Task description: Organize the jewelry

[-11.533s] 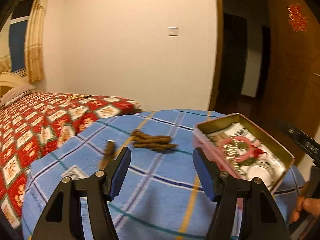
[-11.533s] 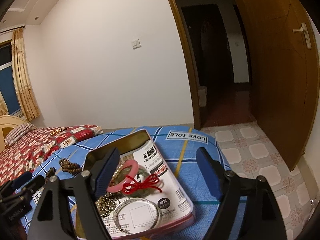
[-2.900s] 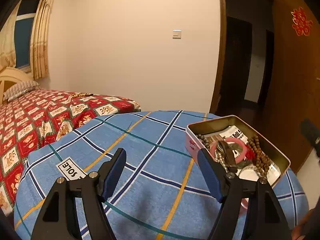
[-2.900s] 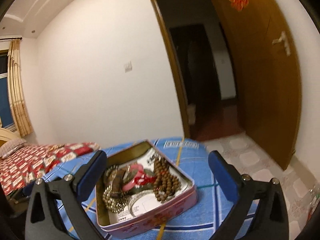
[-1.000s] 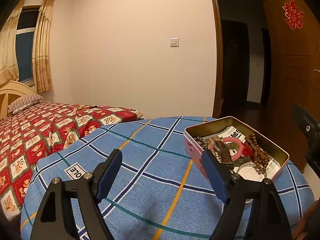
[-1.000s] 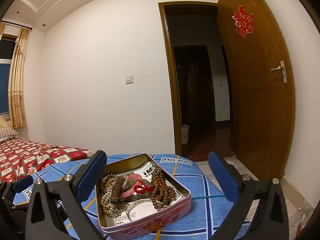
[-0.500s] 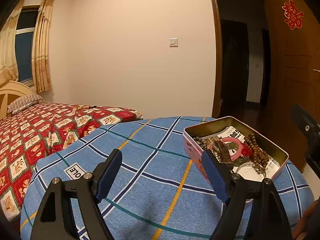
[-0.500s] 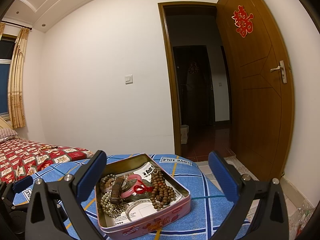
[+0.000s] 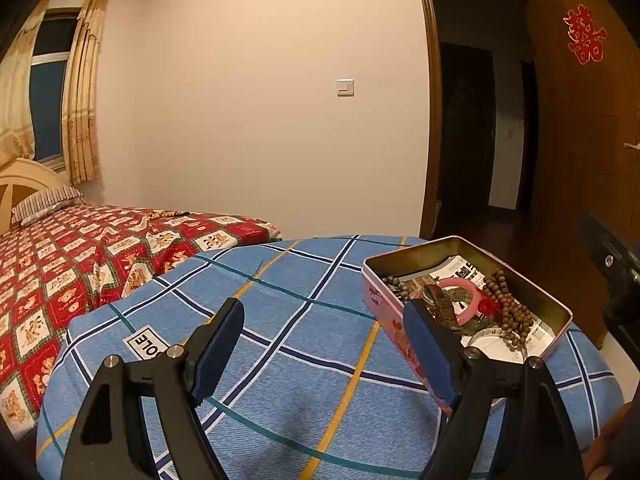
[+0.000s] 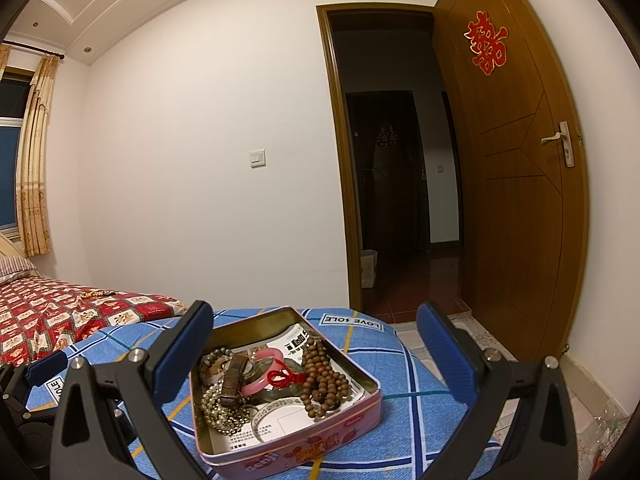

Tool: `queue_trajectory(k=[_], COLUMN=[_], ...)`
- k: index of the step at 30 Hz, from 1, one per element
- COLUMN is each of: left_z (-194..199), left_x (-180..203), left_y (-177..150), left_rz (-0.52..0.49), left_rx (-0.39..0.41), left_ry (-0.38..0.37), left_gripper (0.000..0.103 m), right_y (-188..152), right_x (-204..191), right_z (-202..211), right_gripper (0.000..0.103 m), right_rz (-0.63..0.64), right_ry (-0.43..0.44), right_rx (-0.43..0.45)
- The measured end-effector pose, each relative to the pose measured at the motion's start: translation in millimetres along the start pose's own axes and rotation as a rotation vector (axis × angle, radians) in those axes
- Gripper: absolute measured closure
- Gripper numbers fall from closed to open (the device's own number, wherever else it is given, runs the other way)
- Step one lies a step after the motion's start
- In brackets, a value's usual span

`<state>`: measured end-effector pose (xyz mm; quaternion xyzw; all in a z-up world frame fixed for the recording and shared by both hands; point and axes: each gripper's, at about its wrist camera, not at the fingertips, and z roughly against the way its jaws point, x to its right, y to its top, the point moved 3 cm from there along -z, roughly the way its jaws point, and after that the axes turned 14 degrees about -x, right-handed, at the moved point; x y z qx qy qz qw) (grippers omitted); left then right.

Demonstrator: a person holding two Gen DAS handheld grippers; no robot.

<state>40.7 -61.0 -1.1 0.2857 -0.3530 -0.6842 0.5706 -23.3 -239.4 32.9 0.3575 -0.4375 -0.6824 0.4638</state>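
Two black grippers with blue pads, both spread wide and holding nothing: left gripper above bare cloth, right gripper straddling the tin. Jewelry gathered inside a shallow rectangular pink metal tin, resting on a blue plaid cloth with yellow, white and navy stripes. On the tin's front wall, pink lettering, perhaps "Senji", beside fruit pictures; hard to read for certain. On the cloth, white labels reading "LOVE SOLE", seen upside down, and a cut-off "OLE". Lining the tin's floor, a printed paper sheet with black characters too small to make out. Piled on the paper: a pink bangle tied with a red knotted cord, a string of brown wooden beads at its right, a silvery bead chain at the left with a dark brown strap-like piece across it, and a pale band nearest the camera. Beyond, a bed under a red patterned quilt, a white wall switch, and an open wooden door bearing a red paper double-happiness character.
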Motion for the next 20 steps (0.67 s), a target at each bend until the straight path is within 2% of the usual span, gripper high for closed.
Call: queue_trajectory(k=[20], left_z=[-5.5], left_x=[-6.5], left_y=[0.8], left_rz=[0.03], left_rx=[-0.029], left_ry=[-0.006], left_gripper=[0.021], right_y=[0.1], right_x=[3.6], right_z=[-1.2], right_gripper=[0.0], right_rz=[-0.005], right_ry=[-0.004], right_rx=[-0.011])
